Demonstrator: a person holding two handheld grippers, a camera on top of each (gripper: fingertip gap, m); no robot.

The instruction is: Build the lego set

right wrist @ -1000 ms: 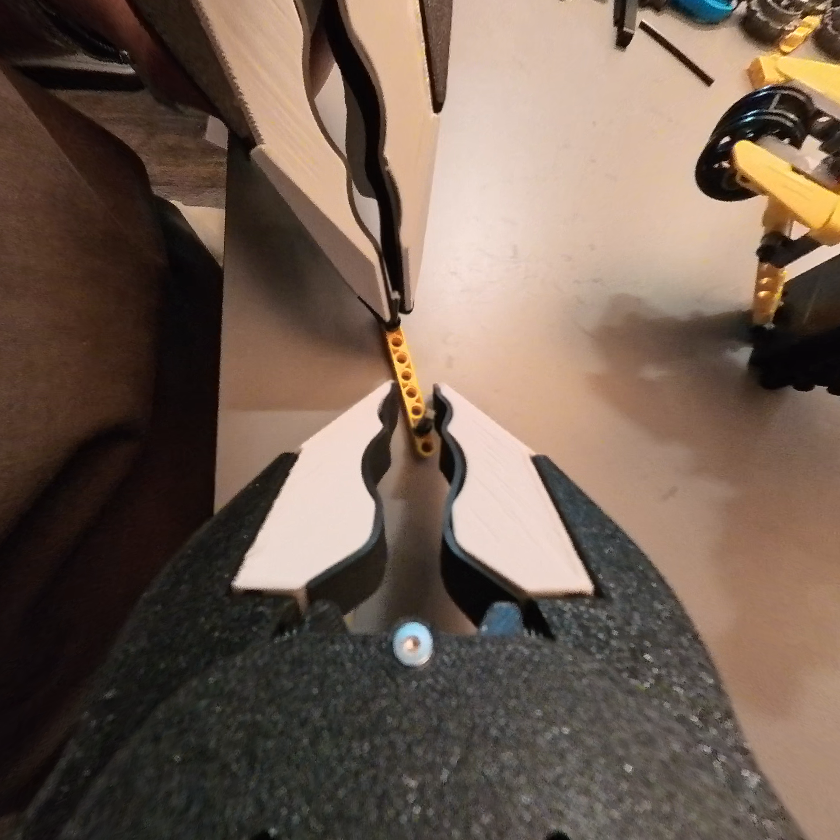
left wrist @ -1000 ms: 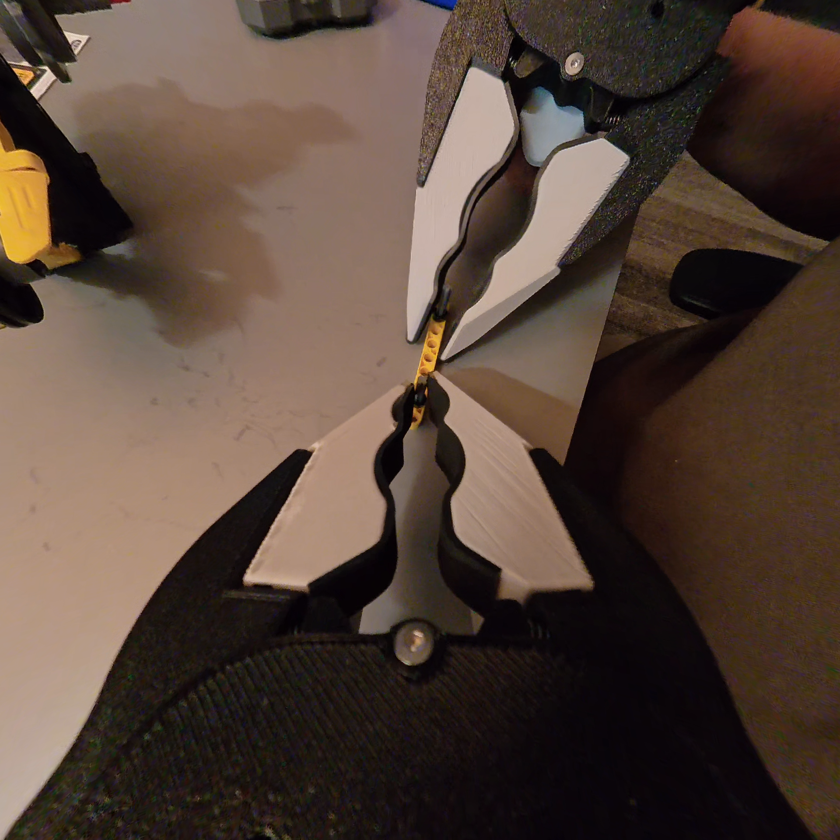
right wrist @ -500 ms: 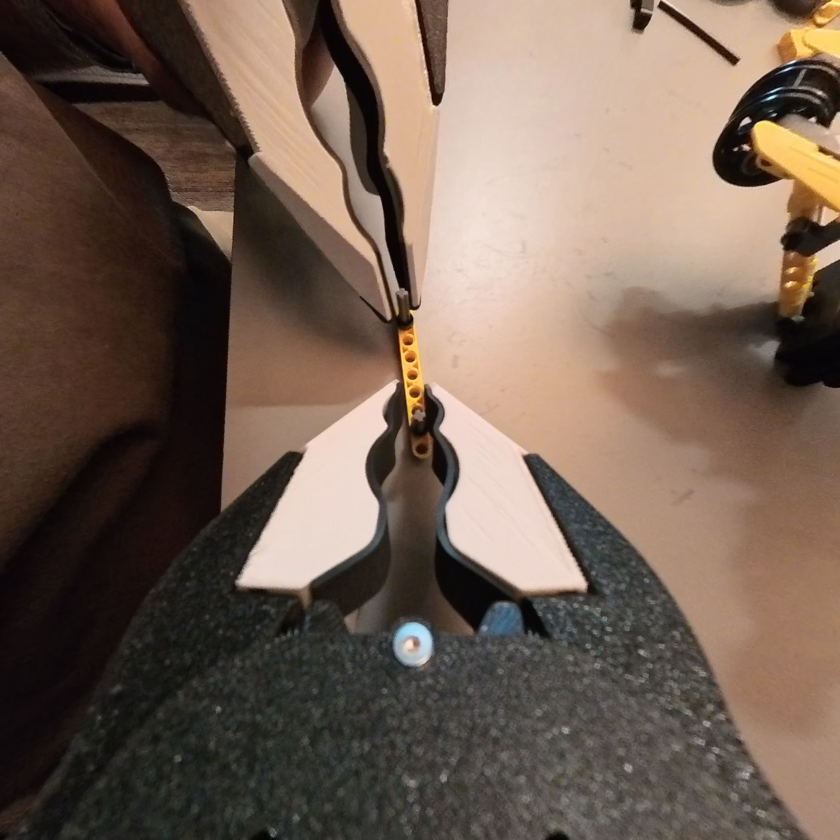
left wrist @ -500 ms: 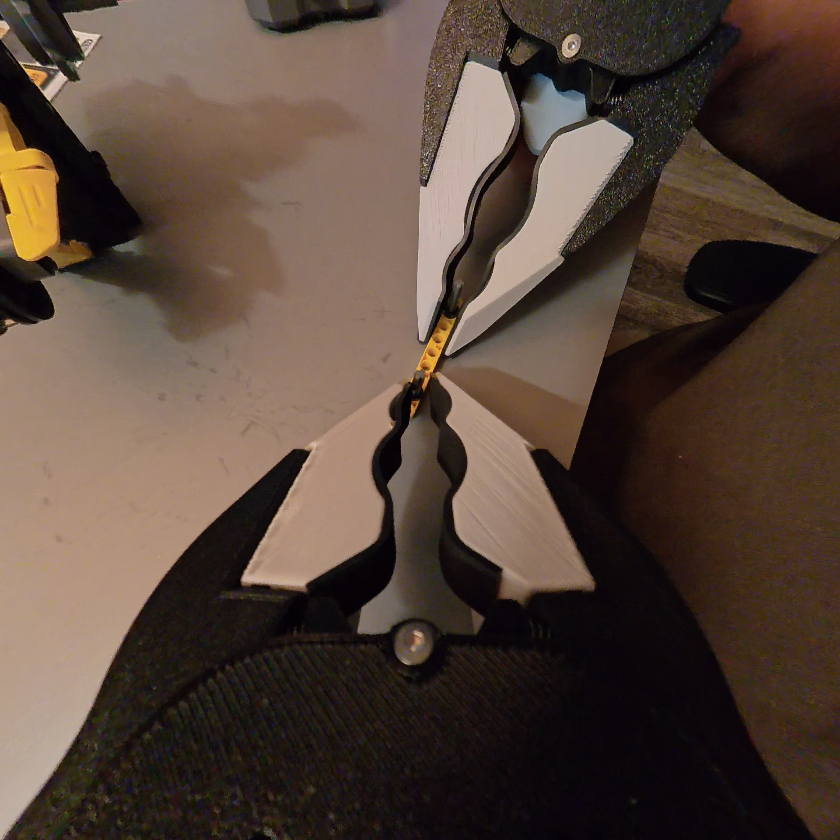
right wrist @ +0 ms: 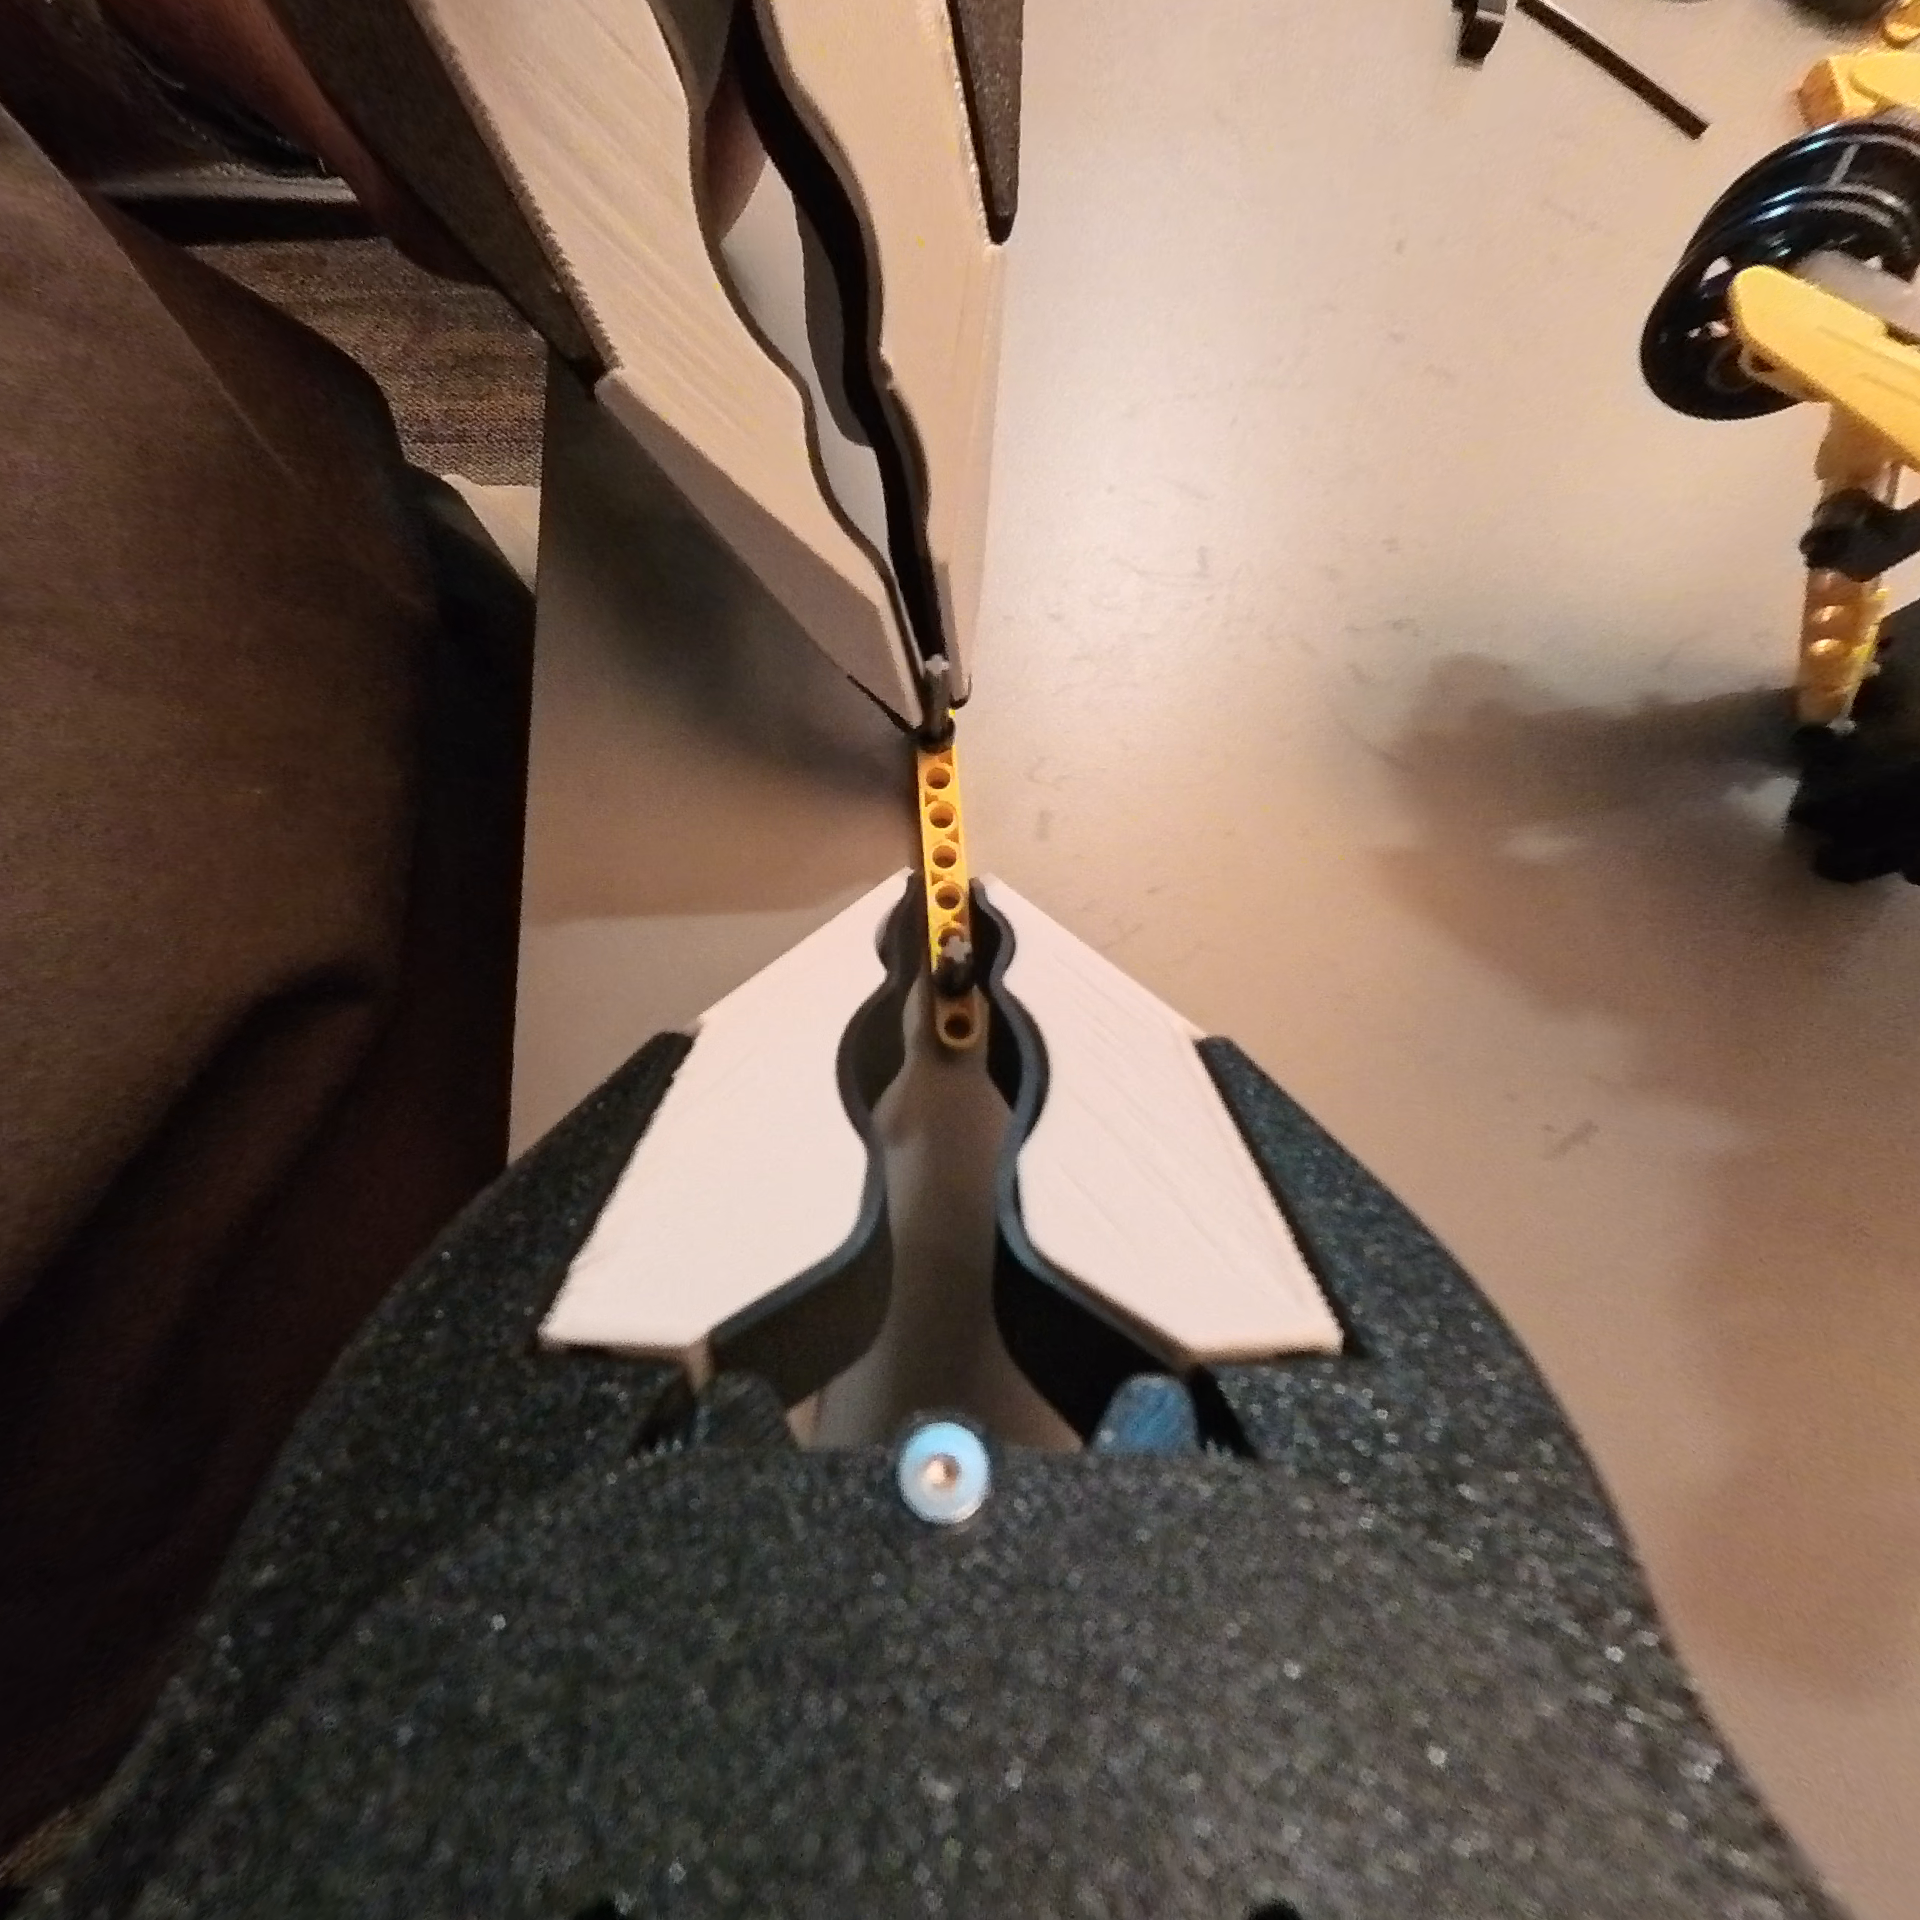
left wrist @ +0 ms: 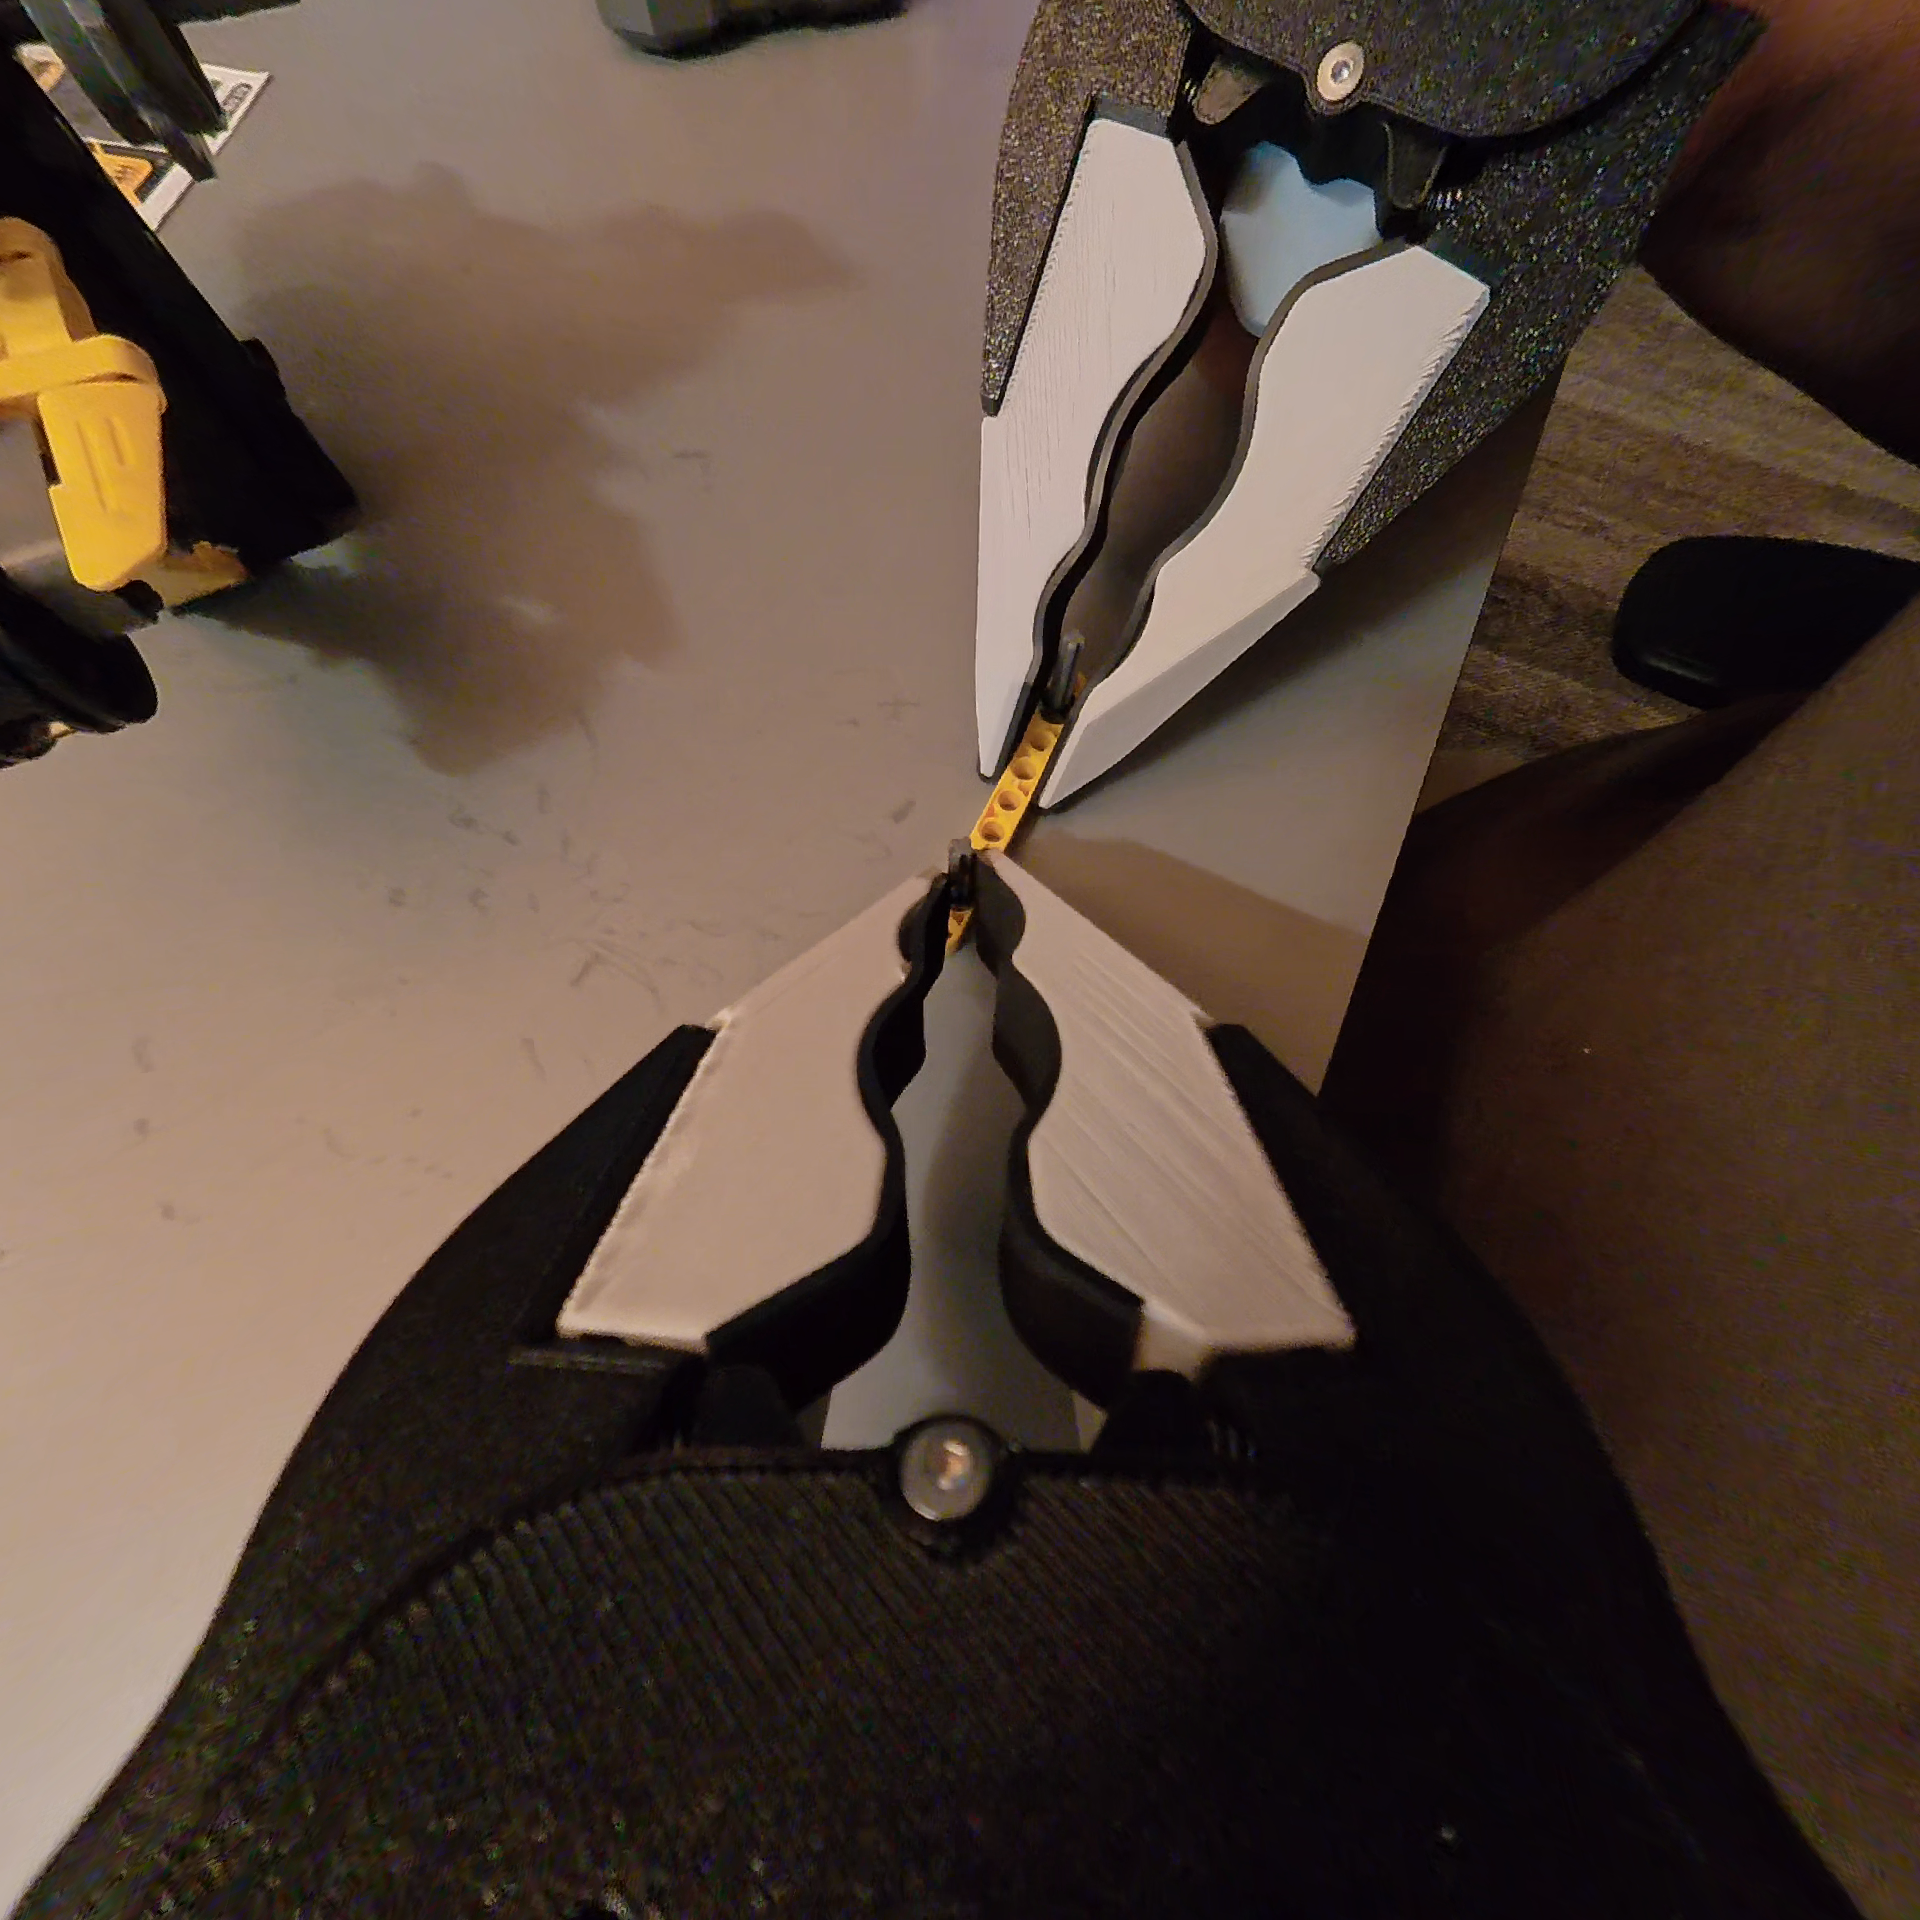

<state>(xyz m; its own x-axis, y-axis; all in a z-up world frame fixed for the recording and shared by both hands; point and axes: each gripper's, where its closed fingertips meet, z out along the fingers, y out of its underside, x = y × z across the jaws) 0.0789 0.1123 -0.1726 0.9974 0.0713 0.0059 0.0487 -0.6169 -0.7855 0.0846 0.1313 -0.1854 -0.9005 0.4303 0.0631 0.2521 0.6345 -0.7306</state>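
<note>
Both the left gripper (left wrist: 964, 878) and right gripper (right wrist: 948, 914) pinch one yellow holed beam (right wrist: 940, 831) (no legible writing) above the grey table (left wrist: 416, 935).

Yellow holed beam (right wrist: 940, 831) with dark pins

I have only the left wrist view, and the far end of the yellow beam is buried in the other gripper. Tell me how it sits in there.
Observer: In the right wrist view, the yellow beam runs through the tips of the right gripper. Its last hole shows free behind them.
Operator: Report exactly where the pin sits.
Observer: The dark pin is in the second-last hole, between the fingers.
Operator: Name what stands to the right in that view.
Observer: A black wheel mounted on a yellow model, well apart from both grippers.
</note>
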